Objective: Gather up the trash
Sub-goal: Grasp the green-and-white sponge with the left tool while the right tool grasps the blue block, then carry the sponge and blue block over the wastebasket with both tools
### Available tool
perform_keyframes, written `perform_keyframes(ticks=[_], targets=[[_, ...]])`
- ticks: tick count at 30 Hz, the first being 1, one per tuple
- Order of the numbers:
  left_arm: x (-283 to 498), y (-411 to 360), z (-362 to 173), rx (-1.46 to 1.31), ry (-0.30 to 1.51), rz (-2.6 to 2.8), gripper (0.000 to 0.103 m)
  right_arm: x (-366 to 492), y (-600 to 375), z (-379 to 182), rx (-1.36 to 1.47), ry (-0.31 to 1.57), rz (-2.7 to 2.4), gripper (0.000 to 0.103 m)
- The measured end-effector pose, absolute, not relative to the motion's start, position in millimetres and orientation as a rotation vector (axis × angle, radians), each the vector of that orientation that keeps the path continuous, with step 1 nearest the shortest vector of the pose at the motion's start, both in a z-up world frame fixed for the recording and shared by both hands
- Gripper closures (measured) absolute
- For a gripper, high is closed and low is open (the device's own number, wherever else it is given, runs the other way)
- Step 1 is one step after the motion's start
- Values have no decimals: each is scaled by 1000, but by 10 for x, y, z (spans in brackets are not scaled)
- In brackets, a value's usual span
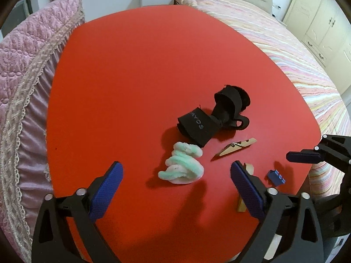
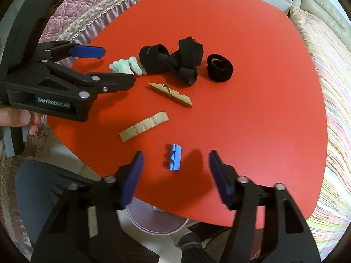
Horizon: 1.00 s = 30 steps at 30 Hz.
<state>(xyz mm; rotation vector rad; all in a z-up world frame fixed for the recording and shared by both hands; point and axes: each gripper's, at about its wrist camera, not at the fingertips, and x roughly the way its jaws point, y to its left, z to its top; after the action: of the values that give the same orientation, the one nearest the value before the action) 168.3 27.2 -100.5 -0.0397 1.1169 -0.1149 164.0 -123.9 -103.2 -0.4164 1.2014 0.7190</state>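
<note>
Collection at its outset. Every piece of trash I can see lies loose on the round red table top (image 2: 252, 120); no bin or bag shows in either view, so I judge that nothing has been collected yet.

My right gripper (image 2: 175, 164) points steeply down with its blue pads standing apart on either side of the small blue plastic clip piece (image 2: 174, 157); the pads do not touch it.

My left gripper (image 1: 175, 175) hovers with its jaws wide, empty, over the fluffy mint-and-white chenille bundle (image 1: 183, 164), which lies just beyond its fingertips.

Left to gather, besides those two:
- the flat half of a wooden clothes peg (image 2: 143, 126), near the blue piece;
- the wooden clothes peg with wire spring (image 2: 170, 94), beyond it;
- the crumpled black fabric strap (image 2: 173, 60), beside the bundle;
- the black elastic hair band (image 2: 220, 66), just beside the strap.

I judge the first pick, of the blue piece, to be the step in hand.
</note>
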Motion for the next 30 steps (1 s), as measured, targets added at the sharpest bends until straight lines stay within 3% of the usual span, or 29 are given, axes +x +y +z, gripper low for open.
perform_keyframes(ticks=[1, 2, 3, 4, 7, 12, 30], targets=[[1689, 266, -1023, -35, 1123, -112, 35, 1643, -1236, -1040, -419, 1200, 718, 62], [1698, 268, -1045, -31, 1131, -105, 38, 1645, -1233, -1048, -421, 1199, 719, 63], [1703, 270, -1063, -28, 1135, -103, 47, 1640, -1219, -1056, -422, 1199, 721, 69], [1699, 271, -1077, -26, 1138, -103, 58, 1637, -1217, -1066, -425, 1199, 723, 78], [1681, 285, -1098, -22, 1140, -98, 69, 1625, -1205, -1095, -431, 1203, 732, 95], [1678, 297, -1079, -19, 1133, -105, 73, 1607, -1209, -1102, -420, 1196, 744, 95], [1362, 150, -785, -6, 1073, -93, 73, 1535, -1407, -886, -366, 1139, 726, 96]])
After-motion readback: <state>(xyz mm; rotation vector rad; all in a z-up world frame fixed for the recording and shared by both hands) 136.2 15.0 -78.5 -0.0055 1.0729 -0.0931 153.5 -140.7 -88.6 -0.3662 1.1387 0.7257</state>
